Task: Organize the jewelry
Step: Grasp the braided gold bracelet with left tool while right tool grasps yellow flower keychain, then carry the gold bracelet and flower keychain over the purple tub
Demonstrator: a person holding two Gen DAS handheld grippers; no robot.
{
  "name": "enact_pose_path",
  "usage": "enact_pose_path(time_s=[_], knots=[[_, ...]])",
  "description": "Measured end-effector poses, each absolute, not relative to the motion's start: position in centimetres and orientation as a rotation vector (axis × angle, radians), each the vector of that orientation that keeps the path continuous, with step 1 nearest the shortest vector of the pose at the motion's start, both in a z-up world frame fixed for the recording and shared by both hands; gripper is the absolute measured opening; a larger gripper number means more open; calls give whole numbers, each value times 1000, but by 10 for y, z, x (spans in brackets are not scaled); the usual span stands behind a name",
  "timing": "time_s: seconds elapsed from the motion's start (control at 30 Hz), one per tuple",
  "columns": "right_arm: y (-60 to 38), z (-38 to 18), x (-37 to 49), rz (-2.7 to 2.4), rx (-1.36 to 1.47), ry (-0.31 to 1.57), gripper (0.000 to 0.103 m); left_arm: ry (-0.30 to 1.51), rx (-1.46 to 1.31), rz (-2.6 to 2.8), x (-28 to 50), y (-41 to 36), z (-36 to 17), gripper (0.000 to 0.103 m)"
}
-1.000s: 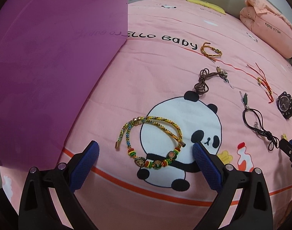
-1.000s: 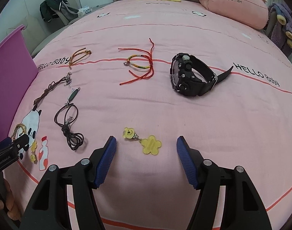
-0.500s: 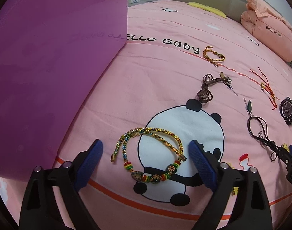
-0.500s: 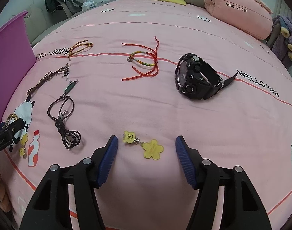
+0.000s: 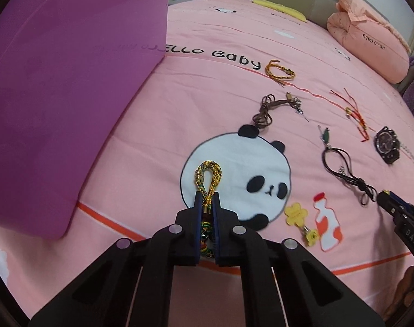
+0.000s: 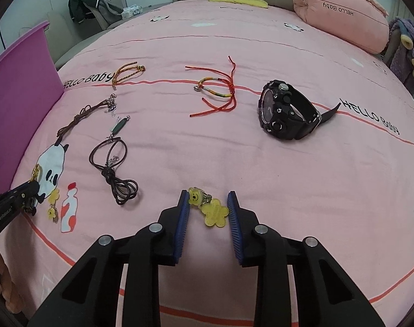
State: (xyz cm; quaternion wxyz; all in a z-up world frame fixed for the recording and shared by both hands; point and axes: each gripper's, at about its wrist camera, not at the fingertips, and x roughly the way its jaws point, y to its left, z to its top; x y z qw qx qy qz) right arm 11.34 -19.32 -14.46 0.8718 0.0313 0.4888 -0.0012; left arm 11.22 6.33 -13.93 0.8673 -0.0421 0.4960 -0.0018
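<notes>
My left gripper (image 5: 207, 200) is shut on a gold braided bracelet (image 5: 208, 174) with coloured beads. Its loop sticks out ahead of the pads over the panda print, and the beads are squeezed between the jaws. In the right wrist view my right gripper (image 6: 208, 204) has its jaws closing on a yellow bear-and-flower charm (image 6: 213, 212) that lies on the pink bedspread (image 6: 288, 190). The bear touches the left pad and the flower touches the right pad.
A purple board (image 5: 70, 95) stands at the left. Spread over the bedspread are a black watch (image 6: 285, 114), a red string bracelet (image 6: 217, 92), a dark cord necklace (image 6: 114, 169), a brown cord (image 6: 79, 120), an orange braided bracelet (image 6: 128, 72) and a second yellow charm (image 5: 298, 214). A pink pillow (image 6: 340, 13) lies at the far right.
The left jaws have closed on the gold bracelet, bunching it into a narrow loop. The right jaws have narrowed onto the yellow charm, pushing bear and flower closer together.
</notes>
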Motion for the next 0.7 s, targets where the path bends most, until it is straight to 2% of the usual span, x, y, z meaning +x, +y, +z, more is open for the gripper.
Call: enact_pose_path(time_s=[0.33, 0.7], knots=[[-194, -120, 75, 23, 132, 1006, 28, 1072, -79, -125, 77, 47, -114, 7], [-176, -66, 40, 51, 142, 926, 28, 961, -51, -210, 44, 42, -50, 7]])
